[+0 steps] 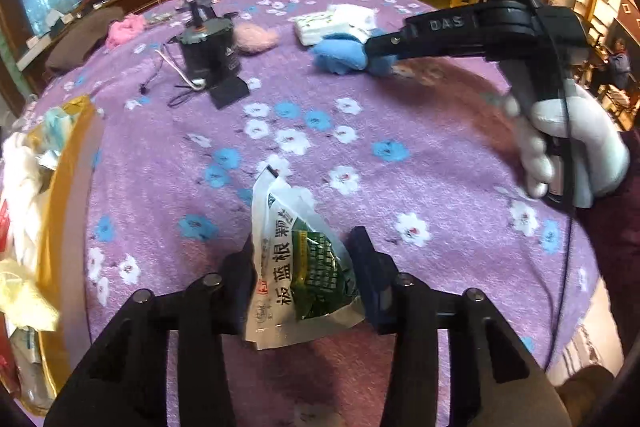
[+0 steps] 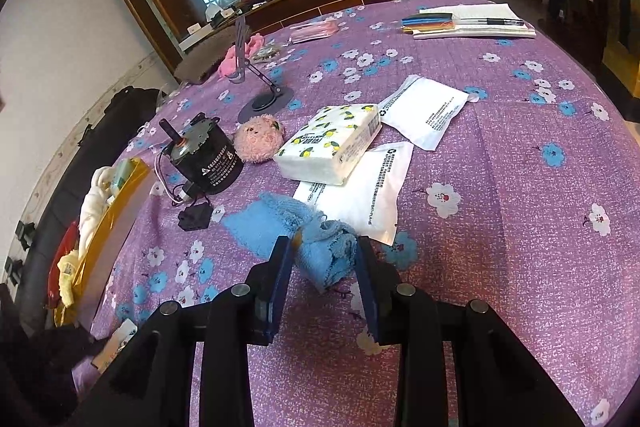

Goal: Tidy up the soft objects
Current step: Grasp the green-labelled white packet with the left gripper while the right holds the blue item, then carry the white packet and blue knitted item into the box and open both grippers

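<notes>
Left wrist view: left gripper points steeply down, jaws parted around a green-and-white medicine sachet, pads apparently not pressing. Gold tray of soft items sits left. Likely release step; next, withdraw.

Right wrist view: right gripper straddles a blue towel on the tablecloth; grip uncertain. Next, carry it to the tray.

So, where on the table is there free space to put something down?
Bare tablecloth lies right of the white packets, and between the green pouch and the black motor. It is crowded around the motor, pink plush, tissue pack and blue cloth.
</notes>
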A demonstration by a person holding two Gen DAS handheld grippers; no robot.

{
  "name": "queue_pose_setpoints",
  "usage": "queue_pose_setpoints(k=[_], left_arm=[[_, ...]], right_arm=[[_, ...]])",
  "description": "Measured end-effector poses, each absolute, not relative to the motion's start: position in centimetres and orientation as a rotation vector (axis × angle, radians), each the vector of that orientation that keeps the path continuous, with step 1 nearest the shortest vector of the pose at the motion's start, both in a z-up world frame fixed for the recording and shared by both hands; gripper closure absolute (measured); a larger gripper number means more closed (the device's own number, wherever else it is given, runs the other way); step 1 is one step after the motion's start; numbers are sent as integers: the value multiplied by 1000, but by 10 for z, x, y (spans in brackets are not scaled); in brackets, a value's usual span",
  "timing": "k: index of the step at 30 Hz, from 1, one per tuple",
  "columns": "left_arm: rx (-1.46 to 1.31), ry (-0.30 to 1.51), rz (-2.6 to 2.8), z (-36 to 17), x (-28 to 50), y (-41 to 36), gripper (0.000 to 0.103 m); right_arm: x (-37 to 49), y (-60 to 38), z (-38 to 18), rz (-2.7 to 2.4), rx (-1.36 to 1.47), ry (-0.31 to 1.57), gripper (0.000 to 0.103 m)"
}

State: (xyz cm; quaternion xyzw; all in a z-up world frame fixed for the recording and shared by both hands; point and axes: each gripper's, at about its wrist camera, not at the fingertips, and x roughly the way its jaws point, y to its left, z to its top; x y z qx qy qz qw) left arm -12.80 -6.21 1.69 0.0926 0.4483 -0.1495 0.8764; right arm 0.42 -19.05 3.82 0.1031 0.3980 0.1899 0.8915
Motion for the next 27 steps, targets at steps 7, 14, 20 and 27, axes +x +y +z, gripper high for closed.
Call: queue_pose_setpoints(k=[7,14,20,27], left_arm=[[-55,870,-347,51,-148,-6,73],[-174,764,-192,92,-186,87,73],[-224,801,-11,72,-187,145,72],[-122,899,-5,37,-171,126,67]], right_arm=[[-1,-190,42,381,195,793,75],[-11,-189,63,420,270,780,86],[-33,-130,103,562,205,726,90],[-41,-73,119,535,25,743,69]])
